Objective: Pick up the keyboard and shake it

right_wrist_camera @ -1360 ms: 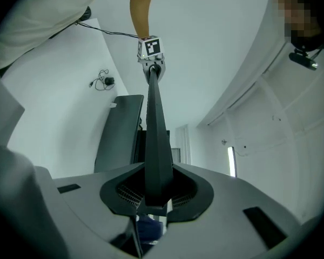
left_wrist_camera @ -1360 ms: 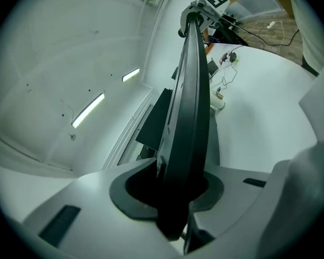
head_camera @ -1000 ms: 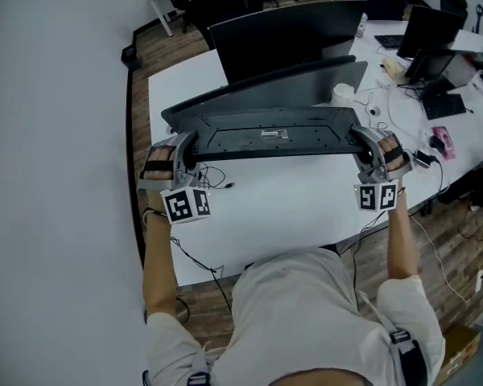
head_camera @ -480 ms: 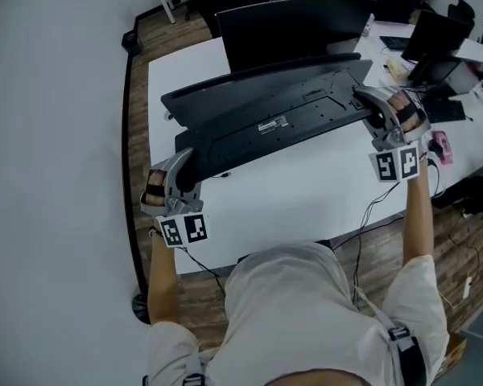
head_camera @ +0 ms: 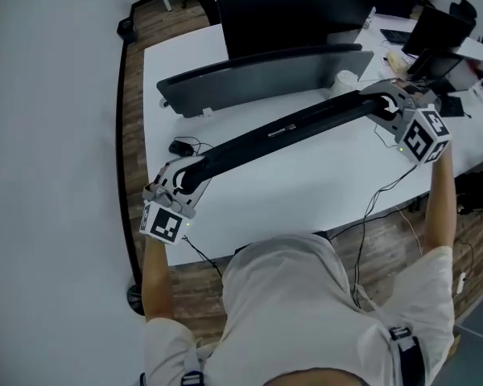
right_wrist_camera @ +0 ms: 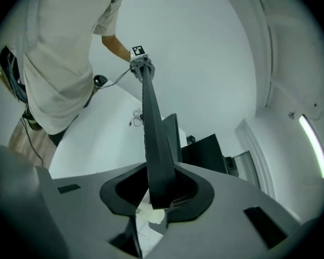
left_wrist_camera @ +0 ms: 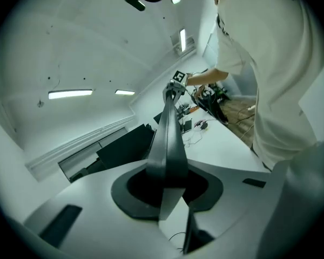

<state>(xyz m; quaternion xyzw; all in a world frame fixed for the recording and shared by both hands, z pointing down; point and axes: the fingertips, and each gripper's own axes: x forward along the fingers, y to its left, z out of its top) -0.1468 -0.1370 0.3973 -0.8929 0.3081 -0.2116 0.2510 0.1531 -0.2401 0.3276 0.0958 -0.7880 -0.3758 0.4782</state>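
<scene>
The left gripper [head_camera: 183, 182] was clenched on the nearer left end of the keyboard [head_camera: 282, 130]. The right gripper [head_camera: 384, 103] grasped its farther right end, so it hung edge-on and slanted above the white bench [head_camera: 306, 191]. A black mouse [head_camera: 178, 146] with its cable lay on the bench near the left end. Just beyond stood a curved monitor [head_camera: 258, 79] with a white cup [head_camera: 345, 79] beside it, and a second monitor [head_camera: 298, 18] stood behind.
</scene>
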